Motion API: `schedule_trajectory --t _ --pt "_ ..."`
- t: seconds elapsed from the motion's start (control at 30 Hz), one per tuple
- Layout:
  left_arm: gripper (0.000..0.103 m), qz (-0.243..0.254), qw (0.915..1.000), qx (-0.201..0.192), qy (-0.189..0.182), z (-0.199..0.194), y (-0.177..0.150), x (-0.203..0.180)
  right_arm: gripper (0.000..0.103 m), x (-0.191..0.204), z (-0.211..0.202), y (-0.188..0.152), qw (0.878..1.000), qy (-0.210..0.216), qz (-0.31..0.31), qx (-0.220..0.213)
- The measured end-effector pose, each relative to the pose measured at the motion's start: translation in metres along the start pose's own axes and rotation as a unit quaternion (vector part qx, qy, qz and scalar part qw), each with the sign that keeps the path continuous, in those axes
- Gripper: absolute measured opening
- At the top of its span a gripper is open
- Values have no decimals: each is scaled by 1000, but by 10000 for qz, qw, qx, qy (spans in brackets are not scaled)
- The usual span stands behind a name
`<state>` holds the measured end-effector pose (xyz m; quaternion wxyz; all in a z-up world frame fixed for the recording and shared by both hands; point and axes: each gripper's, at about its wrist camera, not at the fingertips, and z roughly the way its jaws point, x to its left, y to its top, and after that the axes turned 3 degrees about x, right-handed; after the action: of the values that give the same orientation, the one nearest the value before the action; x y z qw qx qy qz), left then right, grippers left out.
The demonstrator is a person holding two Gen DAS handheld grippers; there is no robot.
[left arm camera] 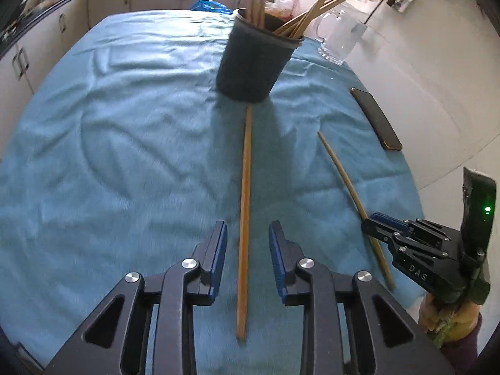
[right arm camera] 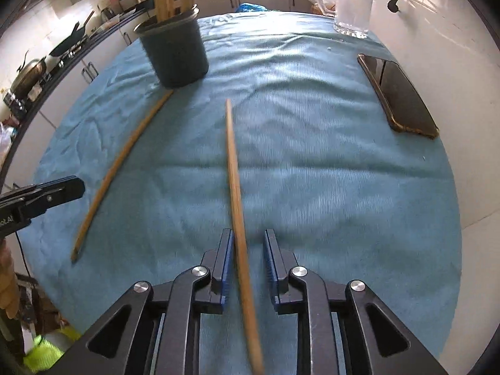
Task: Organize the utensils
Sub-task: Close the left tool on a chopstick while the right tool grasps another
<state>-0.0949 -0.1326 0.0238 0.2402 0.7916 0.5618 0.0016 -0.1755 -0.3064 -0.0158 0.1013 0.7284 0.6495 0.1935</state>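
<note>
A wrinkled blue cloth [left arm camera: 109,125] covers the table in front of me, soft and ribbed. On it stands a dark tapered cup [left arm camera: 256,62], round-rimmed and full of long wooden chopsticks leaning every way. A ribbed glass mug [right arm camera: 353,3] stands at the far right edge, and a flat black phone [right arm camera: 400,100] lies along the right side.

My left gripper [left arm camera: 248,259] has its blue-padded jaws apart, straddling a straight chopstick [left arm camera: 245,218] on the cloth without pressing it; its far tip reaches the cup's base. My right gripper [right arm camera: 248,262] is likewise parted around a second chopstick [right arm camera: 234,172], which lies close to the left pad; I can't tell if they touch.

Only the right view shows the stove and pans at left; only the left view shows my right hand's yellow glove [left arm camera: 450,315]
</note>
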Motion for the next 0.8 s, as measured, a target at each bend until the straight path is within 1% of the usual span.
schedule_trajectory --t 0.13,0.27,0.33,0.4,0.43,0.5,0.6,0.67,0.7,0.73,0.77,0.8 --pt "27 42 9998 24 179 23 36 0 21 1 13 26 10000 18 57 -47" --pt "27 132 9996 57 234 43 64 -2 21 3 24 50 9999 -59 -16 -115" --pt "27 161 9993 114 317 52 72 -3 21 5 29 60 9999 -108 -76 -112" --pt "27 155 9992 184 306 61 78 -3 21 9 33 68 9995 -207 -198 -126" --pt "27 174 9993 118 320 61 80 -4 21 10 34 71 9993 -251 -241 -136" --pt "27 210 9992 108 313 64 84 -6 21 13 38 78 9988 -340 -308 -161" --pt "27 174 9996 44 235 67 88 -6 21 15 42 87 9986 -379 -296 -239" --pt "27 158 9997 -25 198 70 89 -7 18 15 44 90 9983 -398 -276 -321" --pt "27 175 9997 -88 175 70 89 -7 11 14 45 90 9981 -424 -278 -355" --pt "26 221 9995 -123 187 72 89 -9 7 14 45 90 9976 -464 -293 -415" --pt "14 284 9992 -144 229 72 89 -11 7 14 46 90 9976 -445 -272 -459" --pt "6 316 9991 -104 244 75 89 -13 6 13 45 90 9978 -404 -234 -481"
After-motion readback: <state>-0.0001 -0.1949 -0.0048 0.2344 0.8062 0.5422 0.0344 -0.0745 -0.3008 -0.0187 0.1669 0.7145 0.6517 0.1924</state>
